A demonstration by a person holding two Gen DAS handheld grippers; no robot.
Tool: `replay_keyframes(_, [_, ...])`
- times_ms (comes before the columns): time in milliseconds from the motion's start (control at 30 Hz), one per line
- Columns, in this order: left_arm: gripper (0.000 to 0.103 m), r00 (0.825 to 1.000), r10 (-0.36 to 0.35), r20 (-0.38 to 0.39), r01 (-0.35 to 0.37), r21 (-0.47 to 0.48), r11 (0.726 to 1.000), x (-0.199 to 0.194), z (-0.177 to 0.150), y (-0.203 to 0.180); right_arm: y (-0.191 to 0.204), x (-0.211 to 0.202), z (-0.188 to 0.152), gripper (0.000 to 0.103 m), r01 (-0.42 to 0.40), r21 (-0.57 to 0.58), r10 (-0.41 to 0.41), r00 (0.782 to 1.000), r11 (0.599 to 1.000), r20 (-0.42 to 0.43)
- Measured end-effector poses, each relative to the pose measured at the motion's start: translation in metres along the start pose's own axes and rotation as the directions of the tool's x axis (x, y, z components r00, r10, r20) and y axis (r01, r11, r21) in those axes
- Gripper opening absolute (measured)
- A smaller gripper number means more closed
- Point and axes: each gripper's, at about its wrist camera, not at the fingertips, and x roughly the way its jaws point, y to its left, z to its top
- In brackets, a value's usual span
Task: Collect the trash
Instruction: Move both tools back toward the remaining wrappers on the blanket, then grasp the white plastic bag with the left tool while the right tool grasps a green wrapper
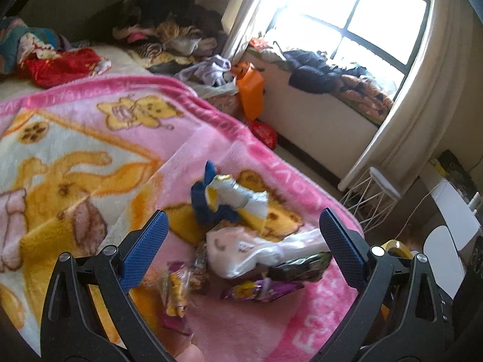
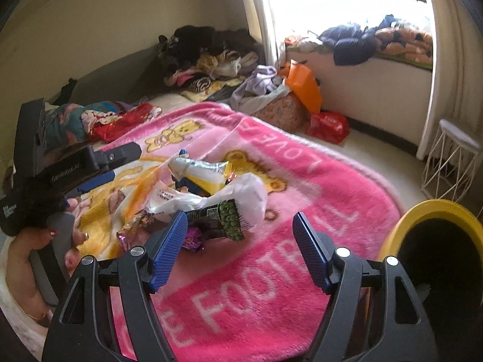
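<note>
A heap of trash lies on the pink cartoon blanket [image 1: 90, 138]: a white plastic bag [image 1: 241, 250], a blue, yellow and white wrapper [image 1: 229, 199], a dark green packet [image 1: 299, 267] and purple-yellow sweet wrappers [image 1: 262, 289]. My left gripper [image 1: 241, 241] hovers open just over the heap, with its blue pads to either side and touching nothing. In the right wrist view the white bag [image 2: 232, 193] and green packet [image 2: 225, 220] lie just ahead-left of my right gripper [image 2: 238, 241], which is open and empty. The left gripper [image 2: 117, 166] reaches in from the left, held by a hand [image 2: 57, 238].
A yellow-rimmed dark bin [image 2: 428, 211] stands close on the right, off the bed's edge. Clothes are piled at the bed's far end [image 2: 211, 60] and on the window ledge [image 2: 362, 42]. An orange bag [image 2: 302, 84], a red bag [image 2: 329, 125] and a white wire stool [image 2: 452, 157] stand on the floor.
</note>
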Motion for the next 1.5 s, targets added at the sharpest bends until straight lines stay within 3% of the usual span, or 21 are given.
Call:
replay_keyframes(267, [0.071, 0.996, -0.013, -0.092, 0.01, -0.025, 1.0, 0.026, -0.009, 0.013, 0.0, 0.037, 0.001, 0.062, -0.045, 0.035, 0.047, 0.996, 0.998, -0.075])
replay_keyframes(467, [0.068, 0.988, -0.027, -0.155, 0.022, -0.038, 0.999, 0.044, -0.013, 0.02, 0.005, 0.061, 0.0, 0.057, -0.065, 0.028, 0.068, 0.99, 0.997, -0.123])
replay_keyframes(567, [0.063, 0.983, -0.037, -0.181, 0.027, -0.055, 0.998, 0.052, -0.014, 0.023, 0.003, 0.07, -0.001, 0.047, -0.086, 0.043, 0.091, 0.986, 0.995, -0.142])
replay_keyframes(633, [0.058, 0.98, -0.043, -0.194, 0.033, -0.058, 0.998, 0.056, -0.015, 0.023, 0.002, 0.074, -0.001, 0.029, -0.104, 0.053, 0.111, 0.982, 0.993, -0.151])
replay_keyframes(733, [0.049, 0.977, -0.053, -0.207, 0.042, -0.057, 0.998, 0.06, -0.016, 0.021, 0.0, 0.071, -0.003, 0.018, -0.115, 0.063, 0.123, 0.982, 0.991, -0.141])
replay_keyframes(800, [0.04, 0.976, -0.058, -0.209, 0.048, -0.055, 0.997, 0.061, -0.017, 0.02, -0.003, 0.066, -0.004, 0.017, -0.124, 0.078, 0.133, 0.982, 0.989, -0.131])
replay_keyframes(1000, [0.024, 0.98, -0.058, -0.192, 0.053, -0.034, 0.998, 0.059, -0.015, 0.011, -0.01, 0.045, -0.007, 0.014, -0.119, 0.098, 0.128, 0.988, 0.988, -0.086])
replay_keyframes(1500, [0.018, 0.989, -0.118, -0.085, 0.12, 0.021, 0.993, 0.017, -0.002, -0.028, -0.03, -0.025, -0.012, 0.008, -0.077, 0.122, 0.072, 0.996, 0.99, 0.045])
